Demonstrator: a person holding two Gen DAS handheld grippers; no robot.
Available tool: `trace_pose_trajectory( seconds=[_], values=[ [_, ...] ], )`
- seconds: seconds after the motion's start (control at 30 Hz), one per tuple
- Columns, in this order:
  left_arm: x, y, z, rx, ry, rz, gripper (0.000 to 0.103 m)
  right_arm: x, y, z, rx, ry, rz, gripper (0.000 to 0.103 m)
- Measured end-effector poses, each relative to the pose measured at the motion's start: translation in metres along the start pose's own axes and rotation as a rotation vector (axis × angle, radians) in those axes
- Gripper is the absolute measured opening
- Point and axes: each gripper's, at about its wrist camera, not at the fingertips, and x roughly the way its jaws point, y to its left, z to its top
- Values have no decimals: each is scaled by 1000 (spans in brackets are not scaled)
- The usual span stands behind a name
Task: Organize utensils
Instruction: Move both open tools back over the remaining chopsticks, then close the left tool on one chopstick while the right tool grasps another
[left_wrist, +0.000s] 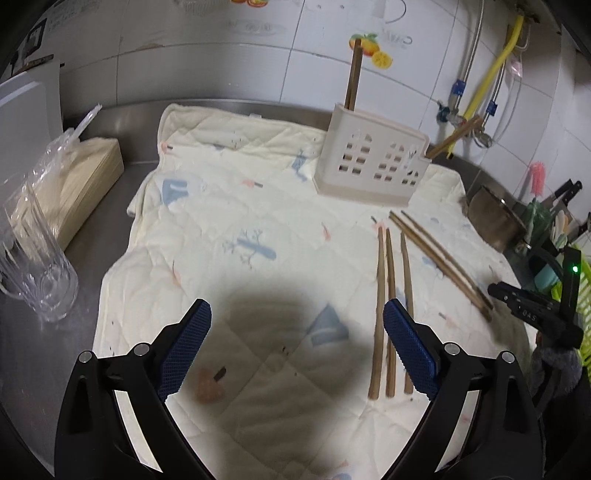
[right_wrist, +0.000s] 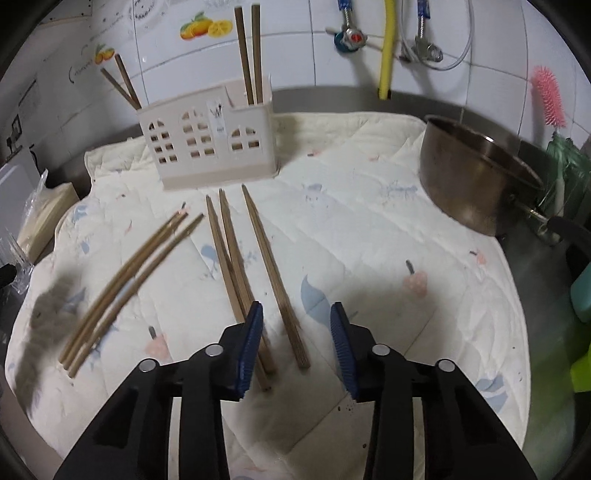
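- On the cloth (right_wrist: 369, 229), six chopsticks (right_wrist: 236, 266) are lying before the holder (right_wrist: 210, 147).
- Left gripper (left_wrist: 297, 350) is hovering spread, empty.
- Right gripper (right_wrist: 297, 347) is standing apart around one chopstick (right_wrist: 275, 280), not pinching.

Both wrist cameras look steeply down from close above the quilted cloth (left_wrist: 258, 206), facing the tiled wall. Both views share the caddy (left_wrist: 369, 162) and the chopsticks (right_wrist: 243, 266).

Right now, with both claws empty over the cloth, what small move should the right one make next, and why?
Probably lower the right claw and close it on the single chopstick lying between its open pads. That stick lies apart from the pair beside it, and the holder already has chopsticks standing in it, so the loose ones seem bound there. The left claw is open and holds nothing.
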Motion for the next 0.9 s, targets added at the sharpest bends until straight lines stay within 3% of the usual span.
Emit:
trace_pose_trajectory(
  seconds=[0.03, 0.1, 0.27, 0.47, 0.9],
  values=[
    [1, 0, -3, 2, 7, -1, 91, 3, 1, -1, -11, 8, 2, 31],
    [3, 0, -7, 4, 21, -4, 78, 8, 2, -2, -26, 17, -1, 25],
    [8, -3, -16, 12, 56, -46, 64, 18, 3, -2, -40, 42, 8, 17],
    [14, -18, -25, 55, 93, -101, 47, 25, 10, -1, -81, 61, 5, 13],
    [39, -52, -40, 138, 187, -202, 25, 31, 11, 2, -110, 80, -5, 9]
  ],
)
